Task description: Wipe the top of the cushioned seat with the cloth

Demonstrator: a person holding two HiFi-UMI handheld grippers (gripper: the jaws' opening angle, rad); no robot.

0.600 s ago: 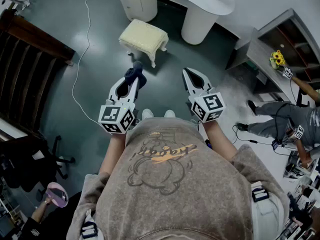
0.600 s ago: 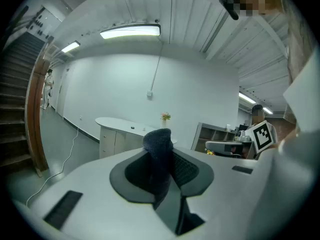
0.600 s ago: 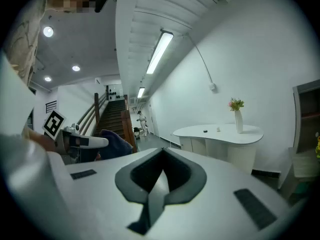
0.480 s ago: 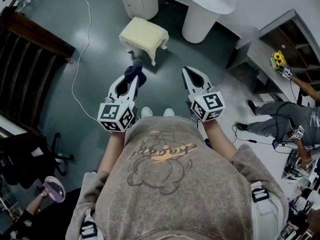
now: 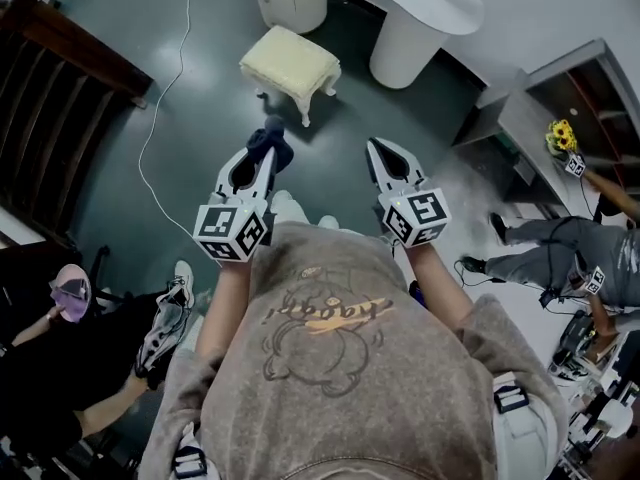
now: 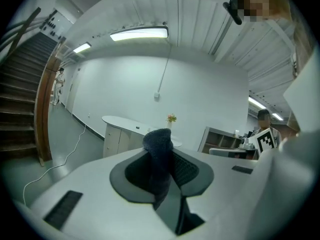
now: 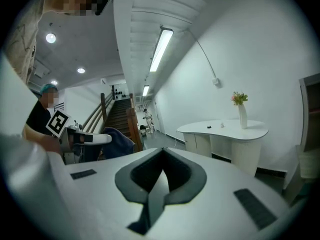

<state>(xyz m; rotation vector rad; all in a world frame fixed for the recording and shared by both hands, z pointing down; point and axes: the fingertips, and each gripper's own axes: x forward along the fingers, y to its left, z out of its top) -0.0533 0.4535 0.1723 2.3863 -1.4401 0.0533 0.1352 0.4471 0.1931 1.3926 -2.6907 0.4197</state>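
A cream cushioned seat (image 5: 290,66) with carved legs stands on the dark floor ahead of me. My left gripper (image 5: 264,151) is shut on a dark blue cloth (image 5: 270,148), which bunches up out of the jaws; the cloth (image 6: 159,154) fills the left gripper view's centre. My right gripper (image 5: 384,154) is shut with nothing in it, its jaws meeting at a point (image 7: 161,153). Both grippers are held in the air, short of the seat.
A white curved desk (image 5: 400,13) with a vase (image 7: 242,115) stands beyond the seat. A white cable (image 5: 160,118) runs over the floor at left, beside a wooden staircase (image 5: 50,118). People are at lower left and at right by a shelf unit (image 5: 570,98).
The view has shifted forward a little, so the seat sits slightly nearer. A seated person's legs and shoes have come into view at lower left. Both grippers keep their hold and pose.
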